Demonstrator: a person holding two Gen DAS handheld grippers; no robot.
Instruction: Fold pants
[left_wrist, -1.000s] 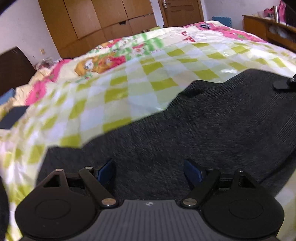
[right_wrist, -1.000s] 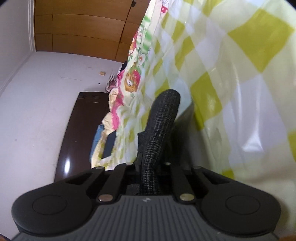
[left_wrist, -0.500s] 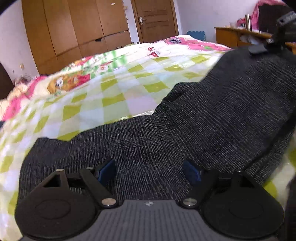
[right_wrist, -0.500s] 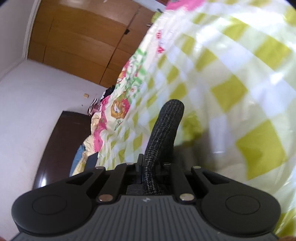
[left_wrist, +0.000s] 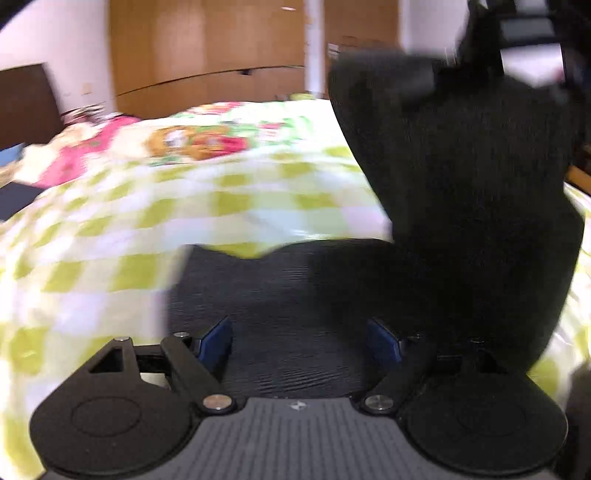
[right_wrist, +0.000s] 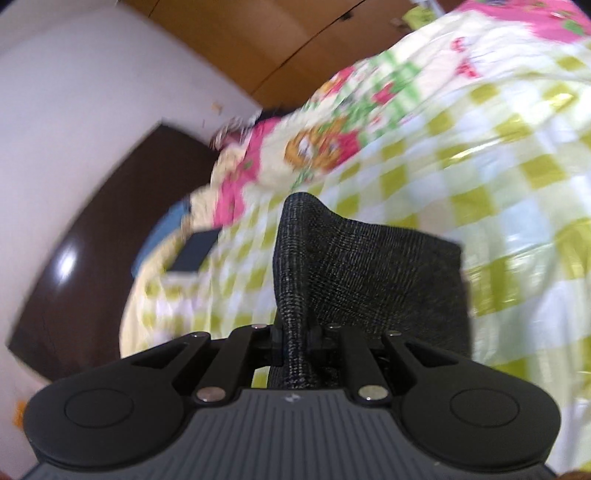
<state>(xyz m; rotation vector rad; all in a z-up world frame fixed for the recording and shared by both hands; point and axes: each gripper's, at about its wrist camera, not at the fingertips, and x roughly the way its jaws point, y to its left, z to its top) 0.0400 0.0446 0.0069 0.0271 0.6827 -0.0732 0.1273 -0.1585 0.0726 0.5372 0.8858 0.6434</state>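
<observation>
The dark grey knit pants lie on the checked bed cover, with one part lifted high at the right of the left wrist view. My left gripper is open low over the lying part, its blue pads wide apart with cloth between them. My right gripper is shut on a fold of the pants, which hangs from its jaws above the bed. It also shows at the top right of the left wrist view, holding up the lifted part.
The green-and-white checked cover with cartoon prints covers the bed. A dark headboard stands at the left, wooden wardrobes behind. A dark flat object and blue cloth lie near the pillows.
My right gripper has lifted its end of the pants higher and swung it toward the left. The left gripper stayed open low over the pants, with its view tilted up.
</observation>
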